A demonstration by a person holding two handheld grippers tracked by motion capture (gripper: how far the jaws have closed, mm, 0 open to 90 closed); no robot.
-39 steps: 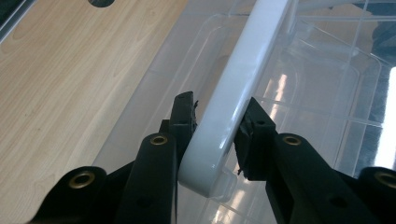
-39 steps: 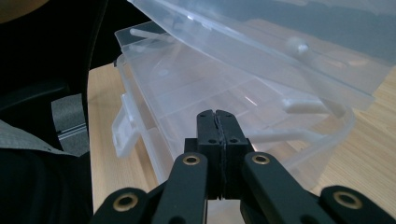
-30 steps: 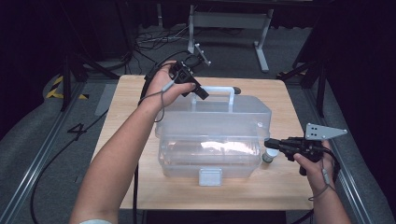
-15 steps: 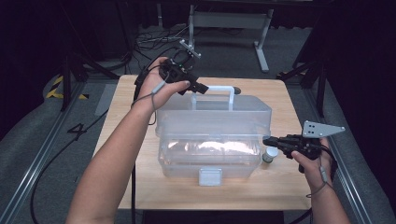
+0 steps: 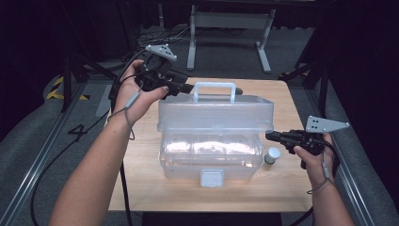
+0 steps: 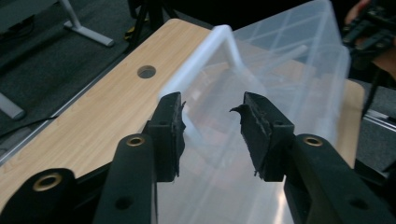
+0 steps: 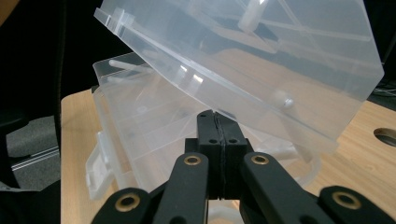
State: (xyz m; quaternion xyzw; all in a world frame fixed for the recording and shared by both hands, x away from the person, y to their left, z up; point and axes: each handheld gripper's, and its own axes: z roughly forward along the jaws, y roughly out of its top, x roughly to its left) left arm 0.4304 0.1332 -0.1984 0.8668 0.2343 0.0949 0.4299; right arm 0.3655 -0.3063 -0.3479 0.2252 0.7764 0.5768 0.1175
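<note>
While the box lid (image 5: 216,112) stands raised, I hold both tongs near it.
Left tongs (image 5: 188,88), just closing, gape empty at the handle (image 5: 214,91) by the table's (image 5: 282,183) far edge; right tongs (image 5: 269,136) are pressed shut, empty.

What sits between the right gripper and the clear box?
A small silver cap stands on the table beside the clear box, just below the right gripper, in the high view.

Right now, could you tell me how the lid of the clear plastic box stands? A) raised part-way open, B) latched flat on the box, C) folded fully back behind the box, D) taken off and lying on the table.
A: in the right gripper view the lid tilts up above the box, its front edge lifted clear of the rim.
</note>
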